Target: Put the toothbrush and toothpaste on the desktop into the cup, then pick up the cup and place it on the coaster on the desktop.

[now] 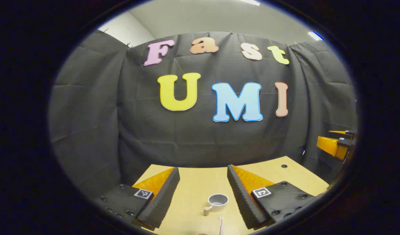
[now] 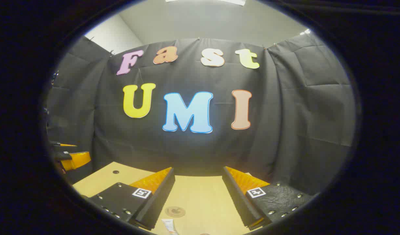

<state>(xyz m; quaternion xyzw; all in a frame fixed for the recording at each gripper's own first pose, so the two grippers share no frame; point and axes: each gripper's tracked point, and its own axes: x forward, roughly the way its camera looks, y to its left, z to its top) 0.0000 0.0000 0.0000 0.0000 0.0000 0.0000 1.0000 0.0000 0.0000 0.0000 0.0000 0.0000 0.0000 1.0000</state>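
Step in hand: judging from how things lie, nothing is in the cup yet, so the first pick-up, toothbrush or toothpaste, is about to begin.
Landmark: the small white round cup with a stubby pale handle [image 1: 218,202], standing upright on the desk, mouth open and apparently empty.
Left gripper: the black hand-held gripper with orange-backed ribbed fingers [image 1: 203,192] hangs above the desk with its fingers spread wide and nothing between them; the cup sits below the gap.
Right gripper: the matching black-and-orange gripper [image 2: 198,192] is likewise held apart and empty, well to the right of the cup.
Toothbrush: a slim white toothbrush [image 1: 221,225] lies flat on the desk just nearer the camera than the cup, partly cut off at the view's lower edge.
Toothpaste: a white tube with print [image 2: 169,226] lies at the bottom of the right gripper view; how far it is from the cup I cannot tell.
Coaster: a thin round brown wooden coaster [image 2: 175,211] lies flat just beyond the tube, apart from it.
How to do it well: lower over the brush with fingers across its handle, close near the middle, tip it upright and release inside the cup's rim without nudging the light cup.
Surface: a pale yellow wooden desktop [image 1: 200,182], smooth, with a small dark hole beyond and right of the cup.
Room: black cloth wall behind the desk, grey ceiling with light strips above.
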